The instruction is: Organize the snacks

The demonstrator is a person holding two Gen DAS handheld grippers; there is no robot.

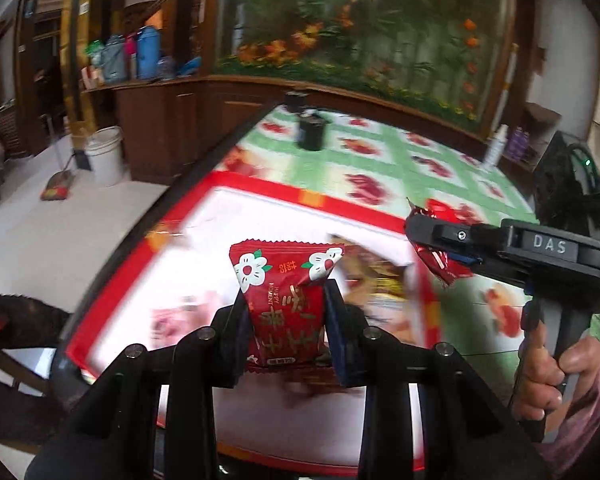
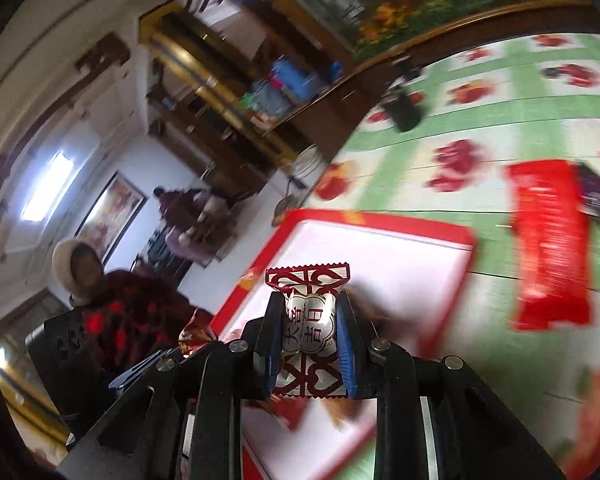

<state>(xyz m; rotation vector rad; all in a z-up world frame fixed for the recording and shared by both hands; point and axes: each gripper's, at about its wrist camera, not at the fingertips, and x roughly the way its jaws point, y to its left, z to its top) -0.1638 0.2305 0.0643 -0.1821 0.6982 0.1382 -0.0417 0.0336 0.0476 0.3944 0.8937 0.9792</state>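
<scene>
My left gripper (image 1: 286,304) is shut on a red snack packet with white flowers (image 1: 284,280), held above a white tray with a red rim (image 1: 260,184). My right gripper (image 2: 310,316) is shut on a white and dark-red wrapped candy (image 2: 308,320), held over the same tray (image 2: 380,220). In the left wrist view the right gripper (image 1: 424,236) shows at the right edge of the tray with a red wrapper (image 1: 440,258) in it. Blurred snacks (image 1: 376,276) lie in the tray.
A red snack packet (image 2: 548,244) and a dark packet (image 2: 598,196) lie on the green floral tablecloth (image 2: 480,120). A black cylinder (image 1: 312,132) stands at the far end of the table. A person in a red jacket (image 2: 124,304) is at the left.
</scene>
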